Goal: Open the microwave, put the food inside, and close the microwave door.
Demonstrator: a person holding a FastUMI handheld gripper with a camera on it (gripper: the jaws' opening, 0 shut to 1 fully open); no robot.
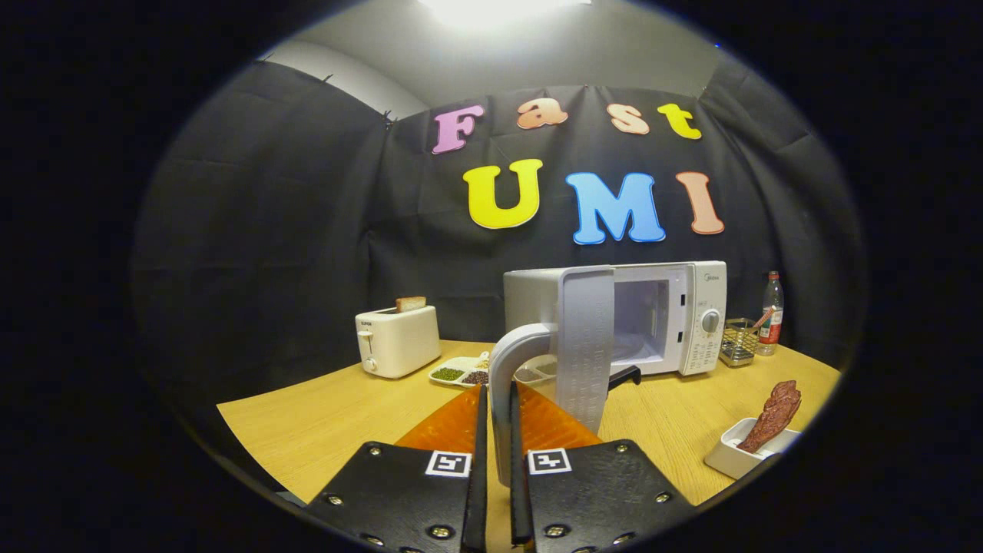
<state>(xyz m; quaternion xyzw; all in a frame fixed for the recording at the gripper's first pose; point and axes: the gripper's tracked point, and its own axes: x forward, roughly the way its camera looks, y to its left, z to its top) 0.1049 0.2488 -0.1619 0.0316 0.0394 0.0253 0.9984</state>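
Light: 1 bright ceiling lamp (491, 9), blown out.
Booth: dim, table (322, 415) warmly lit.
Distortion: fisheye curving at edges.
Focus: sharp throughout.

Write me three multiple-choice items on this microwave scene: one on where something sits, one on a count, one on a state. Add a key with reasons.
1. Where is the dish of food?
A. Inside the microwave
B. On the table, off to the right of the fingers
C. On top of the toaster

2. How many slices of bread stand in the toaster?
A. None
B. One
C. Three

3. What state is the microwave door in?
A. Swung wide open
B. Fully closed
C. Taken off and lying on the table

Key:
1 B: the white dish rests on the table, well away from the microwave.
2 B: a single slice pokes out of the top.
3 A: the door stands out edge-on toward the gripper, whose fingers are closed on the door handle, and the empty chamber shows behind it.
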